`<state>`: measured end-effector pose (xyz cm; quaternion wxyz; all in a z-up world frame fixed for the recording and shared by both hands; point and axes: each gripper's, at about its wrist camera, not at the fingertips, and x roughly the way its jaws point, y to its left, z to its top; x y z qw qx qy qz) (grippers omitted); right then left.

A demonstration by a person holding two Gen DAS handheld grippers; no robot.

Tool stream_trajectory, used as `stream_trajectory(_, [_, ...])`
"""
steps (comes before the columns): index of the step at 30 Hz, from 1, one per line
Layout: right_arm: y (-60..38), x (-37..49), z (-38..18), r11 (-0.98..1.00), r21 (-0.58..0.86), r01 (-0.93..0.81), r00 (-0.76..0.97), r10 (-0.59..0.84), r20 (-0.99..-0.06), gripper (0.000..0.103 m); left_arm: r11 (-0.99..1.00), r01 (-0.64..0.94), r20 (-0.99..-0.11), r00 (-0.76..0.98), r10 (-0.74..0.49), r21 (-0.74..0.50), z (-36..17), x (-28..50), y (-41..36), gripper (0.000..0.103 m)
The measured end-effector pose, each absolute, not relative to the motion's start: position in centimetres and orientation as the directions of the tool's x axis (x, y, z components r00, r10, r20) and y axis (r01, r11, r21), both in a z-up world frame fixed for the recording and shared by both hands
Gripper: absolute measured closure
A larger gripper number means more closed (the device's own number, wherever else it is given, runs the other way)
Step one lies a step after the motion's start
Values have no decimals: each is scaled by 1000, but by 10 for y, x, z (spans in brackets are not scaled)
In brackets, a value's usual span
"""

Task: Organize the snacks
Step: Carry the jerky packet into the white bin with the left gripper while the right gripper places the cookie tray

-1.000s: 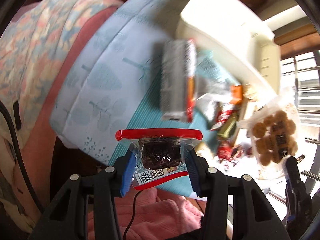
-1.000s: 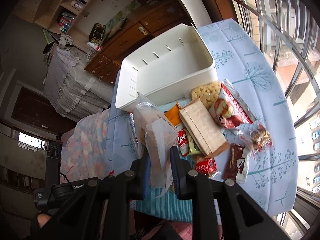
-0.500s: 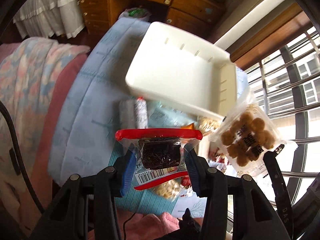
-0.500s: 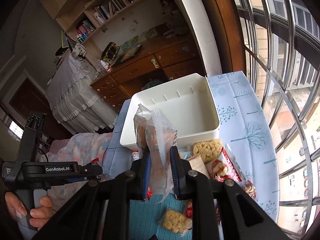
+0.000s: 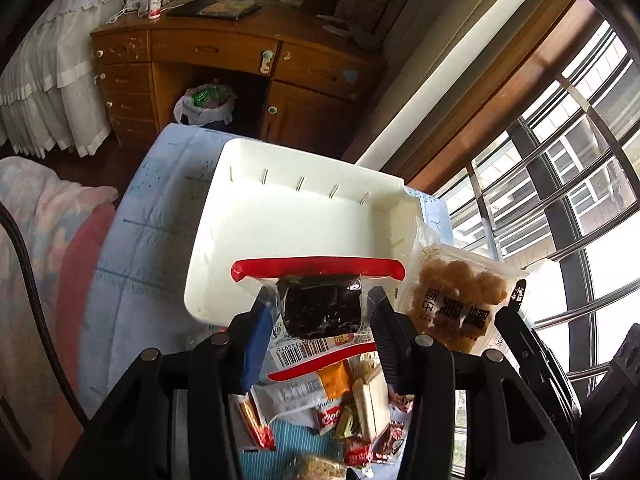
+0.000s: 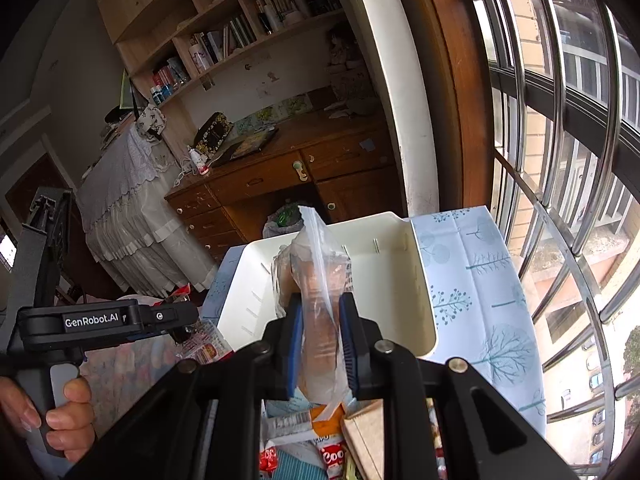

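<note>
1. Two packets are in your grippers now, and both hang in the air in front of the white bin, which stands on the far part of the table.
2. Your left gripper has its jaws closed on the sides of a clear packet with red edges; a dark cake is inside it. The packet is over the near rim of the bin, not yet inside.
3. Your right gripper has its jaws almost together, and they pinch a clear bag of round brown snacks. In the left view this same bag hangs just at the right of the bin, near its right corner.
4. The bin looks empty inside, as far as both views show, so I judge nothing is sorted yet.
5. Many snacks are left: a pile of packets lies on the near part of the table, below both grippers. It has a red packet, an orange one and a flat cracker pack among others.
6. I judge the job is at its start: these two packets go in first, then the pile.
</note>
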<state>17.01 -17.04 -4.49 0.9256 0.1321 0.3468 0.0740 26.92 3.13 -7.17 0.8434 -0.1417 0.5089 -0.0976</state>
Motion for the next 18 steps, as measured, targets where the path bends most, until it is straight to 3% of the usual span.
stream_trajectory(14, [-152,224,-73,966,257,-14,738,183,-649,85,952,20,-836,473,-279,-306,-113,326,28,54])
stream_trajectory(16, [-152,227,-76,967,254,-5,730,177,-660,85,949,14,-842,457,-286,-315,-117,328,30,47])
stream_trajectory(18, [-152,229,-77,968,252,10,723,167,-670,80,943,16,-838,455,-303,-332,-118,327,31,27])
